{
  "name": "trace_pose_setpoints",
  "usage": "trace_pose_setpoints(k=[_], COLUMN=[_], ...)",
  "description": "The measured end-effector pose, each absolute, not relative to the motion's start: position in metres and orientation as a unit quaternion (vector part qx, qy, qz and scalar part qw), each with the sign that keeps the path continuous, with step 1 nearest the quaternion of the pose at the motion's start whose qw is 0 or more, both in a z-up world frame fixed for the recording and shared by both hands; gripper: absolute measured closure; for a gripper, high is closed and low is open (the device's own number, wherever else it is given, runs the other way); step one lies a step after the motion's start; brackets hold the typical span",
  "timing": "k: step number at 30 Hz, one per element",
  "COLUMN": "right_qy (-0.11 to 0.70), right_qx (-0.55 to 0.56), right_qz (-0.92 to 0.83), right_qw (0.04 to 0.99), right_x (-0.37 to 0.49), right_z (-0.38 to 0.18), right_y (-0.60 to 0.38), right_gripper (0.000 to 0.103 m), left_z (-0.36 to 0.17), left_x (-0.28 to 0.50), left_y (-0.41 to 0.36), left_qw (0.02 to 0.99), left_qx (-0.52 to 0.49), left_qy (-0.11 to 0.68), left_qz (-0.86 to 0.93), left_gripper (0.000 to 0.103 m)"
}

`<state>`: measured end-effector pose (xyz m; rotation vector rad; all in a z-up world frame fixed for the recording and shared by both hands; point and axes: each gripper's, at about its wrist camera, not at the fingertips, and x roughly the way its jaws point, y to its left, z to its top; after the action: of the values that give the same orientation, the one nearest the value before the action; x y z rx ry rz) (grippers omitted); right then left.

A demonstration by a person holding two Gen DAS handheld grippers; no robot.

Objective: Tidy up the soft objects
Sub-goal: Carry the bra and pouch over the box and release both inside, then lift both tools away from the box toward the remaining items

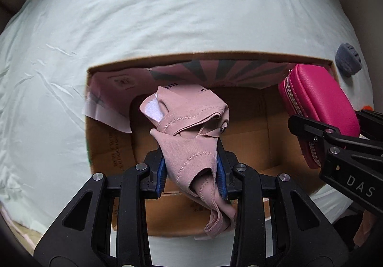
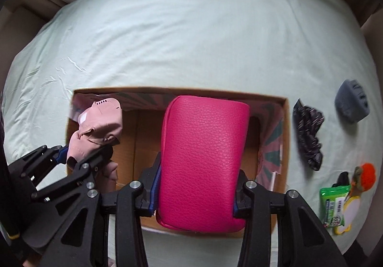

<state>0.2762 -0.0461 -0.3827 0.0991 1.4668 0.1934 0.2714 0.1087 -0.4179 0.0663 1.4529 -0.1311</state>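
Note:
My left gripper [image 1: 191, 171] is shut on a crumpled dusty-pink fabric wrap [image 1: 189, 128] and holds it over the open cardboard box [image 1: 110, 147]. It also shows in the right wrist view [image 2: 95, 128], at the box's left side. My right gripper [image 2: 196, 192] is shut on a magenta zip pouch [image 2: 203, 159] and holds it over the middle of the box [image 2: 284, 137]. The pouch also shows in the left wrist view [image 1: 318, 104], at the box's right end.
The box sits on a pale green bedsheet [image 2: 191, 39]. Right of the box lie a dark patterned scrunchie [image 2: 308, 133], a grey knitted item [image 2: 352, 104], a green wipes pack [image 2: 335, 207] and an orange pom-pom [image 2: 367, 175]. Curtains hang behind.

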Motion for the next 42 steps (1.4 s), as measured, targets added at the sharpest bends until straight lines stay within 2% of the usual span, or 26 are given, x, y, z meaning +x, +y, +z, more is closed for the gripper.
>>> trace_pose_setpoints(k=[6,7,8,10,11,12,13,22,28,35,42], right_qy=[0.714,0.720,0.725,0.730,0.730,0.725,0.721,0.721,0.706,0.668,0.611], right_qx=[0.062,0.064,0.068,0.062,0.056,0.055,0.061,0.091,0.100,0.077,0.043], right_qz=[0.084,0.084,0.082,0.068,0.062,0.063,0.070,0.078,0.082,0.100,0.120], right_qw=[0.692,0.686,0.680,0.677,0.679,0.683,0.687,0.683,0.696,0.733,0.781], right_x=[0.296,0.298,0.301,0.305,0.307,0.308,0.309,0.305,0.301,0.291,0.264], right_z=[-0.423,-0.427,-0.430,-0.434,-0.435,-0.436,-0.436,-0.434,-0.411,-0.348,-0.265], right_y=[-0.041,-0.041,-0.040,-0.036,-0.037,-0.037,-0.037,-0.044,-0.050,-0.052,-0.050], right_gripper=[0.063,0.062,0.060,0.050,0.030,0.004,0.000,0.000,0.000,0.000,0.000], left_z=[-0.445,-0.445,-0.444,-0.445,-0.444,-0.444,-0.445,-0.443,-0.414,-0.356,-0.271], left_x=[0.278,0.280,0.279,0.280,0.279,0.279,0.278,0.274,0.262,0.248,0.225], left_y=[0.107,0.105,0.102,0.100,0.101,0.101,0.100,0.097,0.099,0.111,0.119], left_qw=[0.715,0.714,0.713,0.708,0.707,0.706,0.704,0.701,0.722,0.759,0.800], left_qx=[0.040,0.043,0.046,0.044,0.041,0.045,0.052,0.046,0.050,0.055,0.055], left_qy=[0.696,0.696,0.695,0.701,0.701,0.703,0.705,0.708,0.686,0.646,0.596], left_qz=[-0.059,-0.065,-0.073,-0.075,-0.076,-0.073,-0.070,-0.067,-0.066,-0.058,-0.047], left_gripper=[0.073,0.067,0.043,0.001,0.000,0.000,0.000,0.000,0.000,0.000,0.000])
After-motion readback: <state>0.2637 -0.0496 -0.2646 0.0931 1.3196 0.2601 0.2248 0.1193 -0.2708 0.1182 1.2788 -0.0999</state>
